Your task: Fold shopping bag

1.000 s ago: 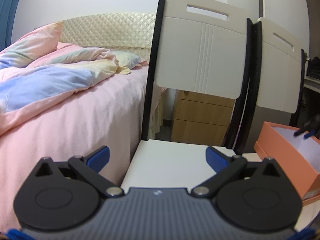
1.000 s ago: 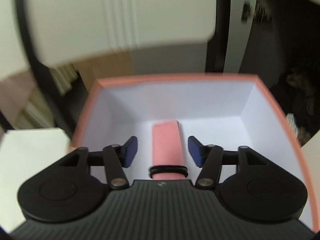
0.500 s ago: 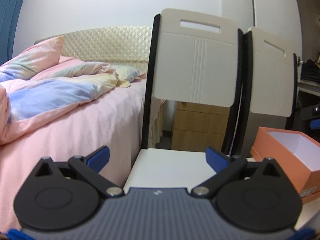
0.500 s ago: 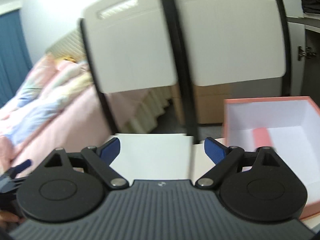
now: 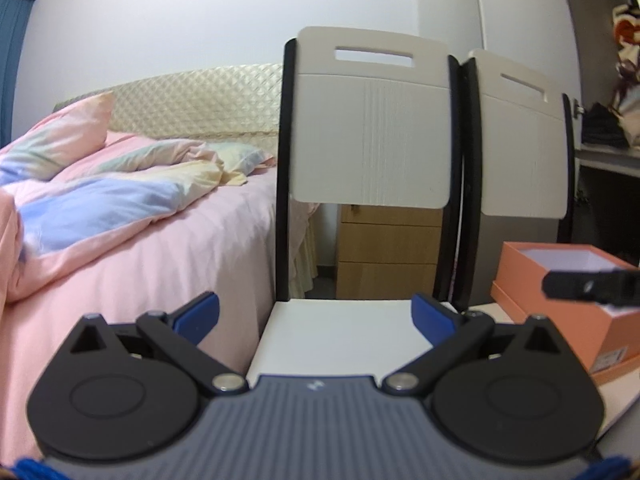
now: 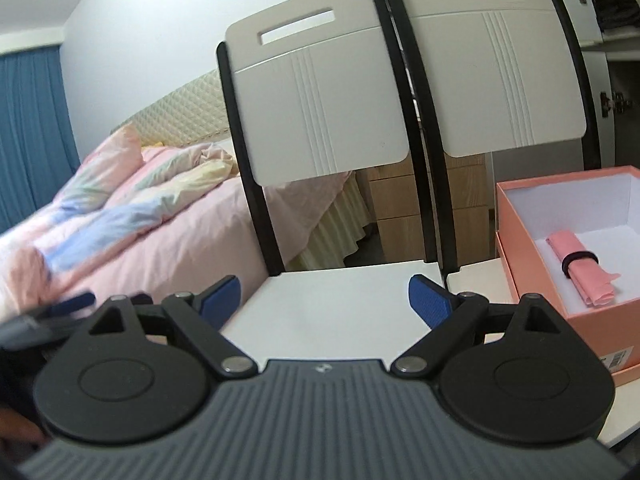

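The shopping bag (image 6: 580,276) is a pink roll held by a black band. It lies inside the orange box (image 6: 510,240), low on the right of the right wrist view. My right gripper (image 6: 326,298) is open with nothing between its blue pads, over the white chair seat (image 6: 332,312) and left of the box. My left gripper (image 5: 316,316) is open and empty too, above the same seat (image 5: 340,332). In the left wrist view the box (image 5: 520,280) shows only its outside and rim, with a dark blurred part of the other gripper (image 5: 588,284) in front of it.
Two white chair backs with black frames (image 6: 320,100) stand side by side behind the seats. A bed with pink sheets and a pastel quilt (image 5: 120,208) fills the left. A wooden drawer unit (image 5: 384,256) stands behind the chairs. Shelves with dark items (image 5: 604,128) are at far right.
My right gripper pulled back out of the box and swung left over the chair seat, its jaws spreading wider. The pink roll stayed in the box. The left gripper shifted slightly.
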The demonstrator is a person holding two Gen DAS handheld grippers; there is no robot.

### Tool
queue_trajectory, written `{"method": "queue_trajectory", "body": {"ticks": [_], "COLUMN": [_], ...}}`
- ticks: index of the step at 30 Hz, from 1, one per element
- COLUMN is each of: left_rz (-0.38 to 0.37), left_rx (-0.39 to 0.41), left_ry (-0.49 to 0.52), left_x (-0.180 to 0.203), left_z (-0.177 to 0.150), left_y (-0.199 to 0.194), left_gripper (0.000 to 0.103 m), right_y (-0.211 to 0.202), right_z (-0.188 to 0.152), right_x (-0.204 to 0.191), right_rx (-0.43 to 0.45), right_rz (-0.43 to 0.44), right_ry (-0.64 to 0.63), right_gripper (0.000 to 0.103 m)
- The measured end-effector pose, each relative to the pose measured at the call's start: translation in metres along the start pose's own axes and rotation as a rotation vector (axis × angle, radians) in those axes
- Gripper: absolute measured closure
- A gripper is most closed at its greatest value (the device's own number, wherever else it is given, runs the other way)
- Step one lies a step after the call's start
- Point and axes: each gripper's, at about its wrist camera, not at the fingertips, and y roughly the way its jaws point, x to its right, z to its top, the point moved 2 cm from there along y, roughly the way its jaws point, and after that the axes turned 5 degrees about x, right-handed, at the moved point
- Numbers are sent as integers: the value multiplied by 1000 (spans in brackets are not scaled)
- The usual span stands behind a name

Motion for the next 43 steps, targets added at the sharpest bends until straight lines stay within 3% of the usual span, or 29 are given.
{"method": "queue_trajectory", "body": {"ticks": [4, 15, 43], "left_rz": [23, 43, 24], "left_rx": [-17, -38, -42], "left_ry": [2, 16, 40], "left_x": [-5, -14, -10], "left_z": [-1, -3, -5], "left_y": [4, 12, 13], "left_gripper": [0, 0, 0], "right_y": [4, 16, 3], "right_z": [-8, -17, -26], "right_x": [-1, 5, 4], "right_rx": [-6, -12, -7], "right_rz": [20, -46, -83], "right_ry": [-48, -53, -96], "right_gripper": [10, 10, 10]}}
